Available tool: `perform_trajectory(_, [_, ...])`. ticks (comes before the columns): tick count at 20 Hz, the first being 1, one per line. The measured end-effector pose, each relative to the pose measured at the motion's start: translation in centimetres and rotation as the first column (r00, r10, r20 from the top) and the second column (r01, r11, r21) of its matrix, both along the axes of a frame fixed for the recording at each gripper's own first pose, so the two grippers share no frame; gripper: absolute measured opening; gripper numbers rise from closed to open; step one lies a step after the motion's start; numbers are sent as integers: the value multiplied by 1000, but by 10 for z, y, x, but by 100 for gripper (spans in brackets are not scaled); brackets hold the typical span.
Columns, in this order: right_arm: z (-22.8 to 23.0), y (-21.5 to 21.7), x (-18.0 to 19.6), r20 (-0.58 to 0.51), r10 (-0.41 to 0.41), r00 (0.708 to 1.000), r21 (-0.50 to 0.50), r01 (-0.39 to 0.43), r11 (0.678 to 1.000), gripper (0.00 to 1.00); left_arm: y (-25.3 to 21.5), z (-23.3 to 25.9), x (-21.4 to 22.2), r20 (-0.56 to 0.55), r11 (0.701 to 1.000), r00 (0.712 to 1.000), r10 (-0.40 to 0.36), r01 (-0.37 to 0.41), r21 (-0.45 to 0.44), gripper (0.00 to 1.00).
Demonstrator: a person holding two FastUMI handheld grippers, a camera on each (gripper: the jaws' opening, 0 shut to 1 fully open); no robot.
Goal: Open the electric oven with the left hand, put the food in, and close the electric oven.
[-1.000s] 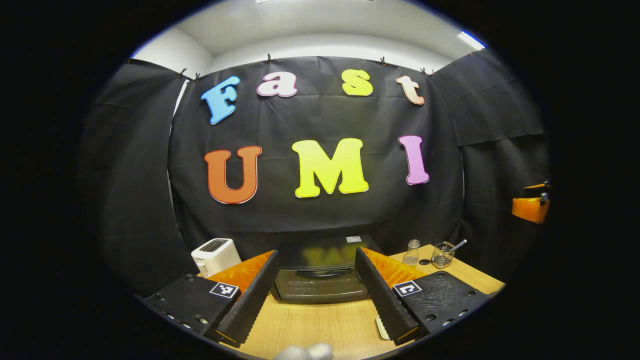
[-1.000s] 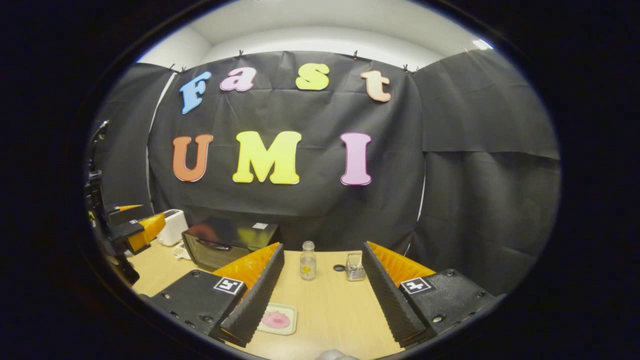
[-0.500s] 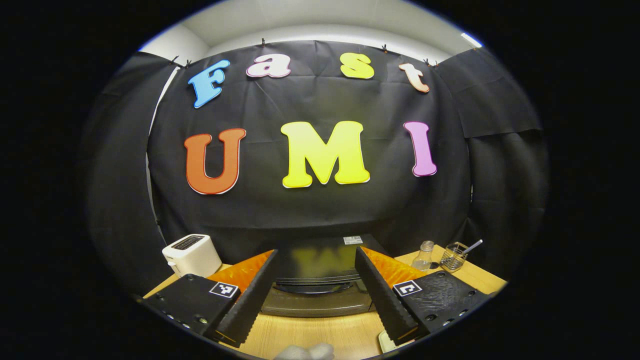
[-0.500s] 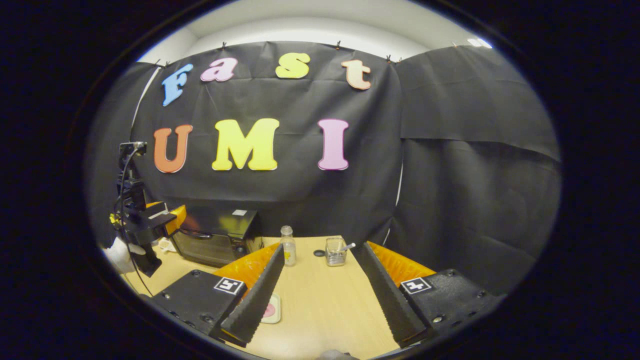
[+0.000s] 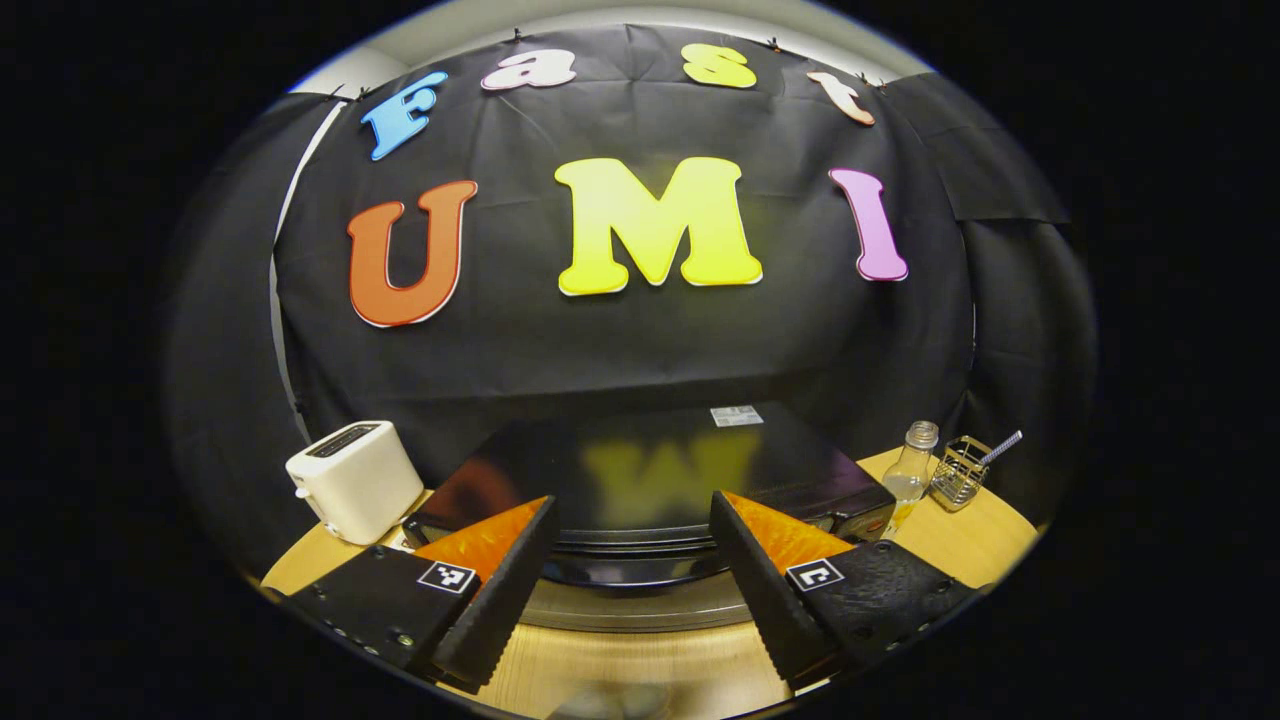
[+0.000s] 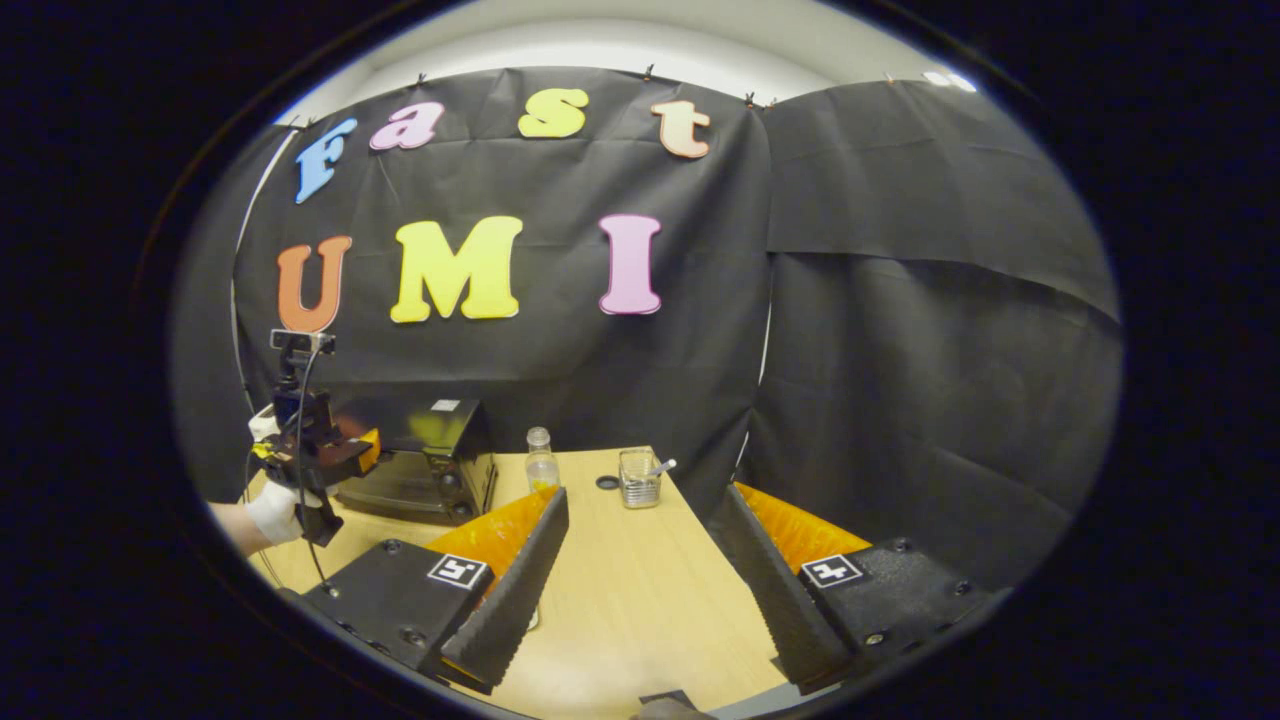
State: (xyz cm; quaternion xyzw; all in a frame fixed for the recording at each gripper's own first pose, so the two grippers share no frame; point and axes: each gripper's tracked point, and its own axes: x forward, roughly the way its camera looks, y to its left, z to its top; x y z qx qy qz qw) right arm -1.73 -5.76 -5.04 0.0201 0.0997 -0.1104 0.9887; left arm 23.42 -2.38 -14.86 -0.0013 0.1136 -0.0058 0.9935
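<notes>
The black electric oven (image 5: 650, 465) stands close in front in the left gripper view, its door shut and its curved handle (image 5: 640, 572) low between the fingers. My left gripper (image 5: 632, 500) is open, one finger on each side of the oven's front edge, just short of the handle. In the right gripper view the oven (image 6: 425, 455) sits at the table's far left. The left gripper (image 6: 325, 452), held by a gloved hand (image 6: 272, 512), is right at its front. My right gripper (image 6: 642, 495) is open with nothing in it, above the wooden table (image 6: 640, 590).
A white toaster (image 5: 350, 480) stands left of the oven. Right of the oven are a small clear bottle (image 5: 910, 462) and a wire holder (image 5: 958, 470) with a straw. The bottle (image 6: 541, 460) and holder (image 6: 638, 477) stand near the table's back edge. Black cloth walls the booth.
The left gripper has moved forward to the oven's front, which now looms large. The right gripper view has swung right, and the plate of pink food has slid behind its left finger.
</notes>
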Motion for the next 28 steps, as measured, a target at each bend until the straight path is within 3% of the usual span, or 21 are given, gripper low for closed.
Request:
perform_trajectory(7, [-1, 9, 1, 4, 27, 1000, 18, -27, 999, 99, 0, -5, -9, -35, 999, 999, -9, 8, -41, 97])
perform_trajectory(16, [-16, 25, -13, -14, 80, 997, 32, -79, 996, 99, -1, -24, -65, -67, 998, 996, -57, 57, -15, 97])
perform_trajectory(28, [-30, 40, -35, -44, 120, 992, 27, -119, 993, 96, -11, -107, -147, -220, 998, 973, -65, 61, -23, 97])
